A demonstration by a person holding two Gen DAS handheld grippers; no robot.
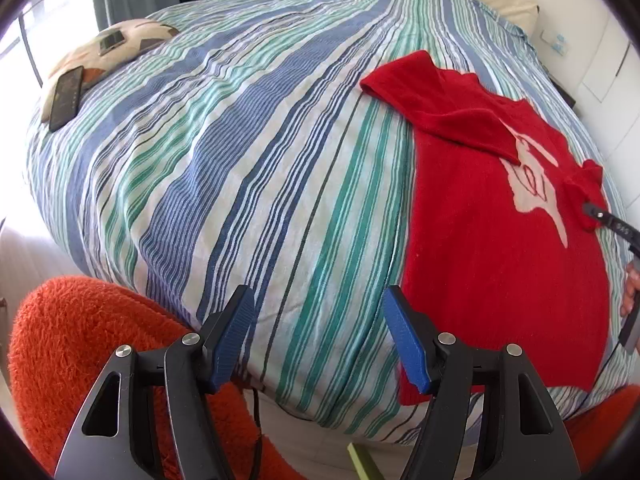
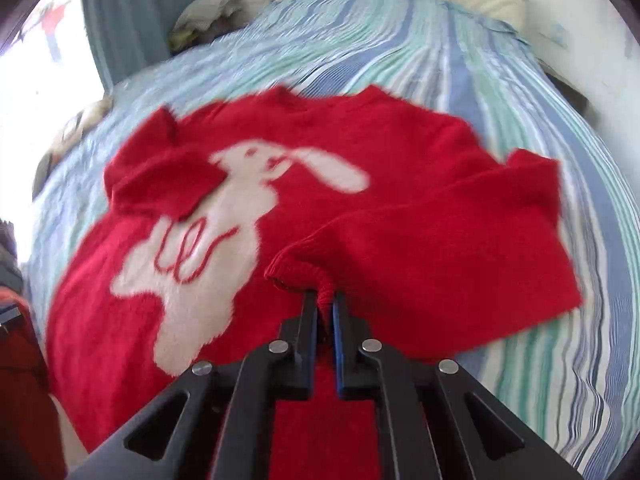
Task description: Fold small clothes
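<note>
Striped bed (image 1: 248, 168), red sweater (image 2: 360, 168) flat, R gripper (image 2: 327, 300) clamped on cuff (image 2: 298, 274), L gripper (image 1: 320, 340) jaws apart, empty.

Daylight from window (image 1: 24, 40) at left, blown out to white. Left wrist view sharp, soft shadows only. Right wrist view motion-blurred: red sweater (image 2: 304, 216) and striped bedspread (image 2: 540, 320) smeared. Heavy fisheye bending, dark vignette at corners.

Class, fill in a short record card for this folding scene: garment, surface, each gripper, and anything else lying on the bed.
garment: red sweater with white rabbit, front up, one sleeve folded across the chest
surface: striped bedspread
left gripper: open, holding nothing
right gripper: shut on the sleeve cuff
other items: phone on a patterned cushion
</note>
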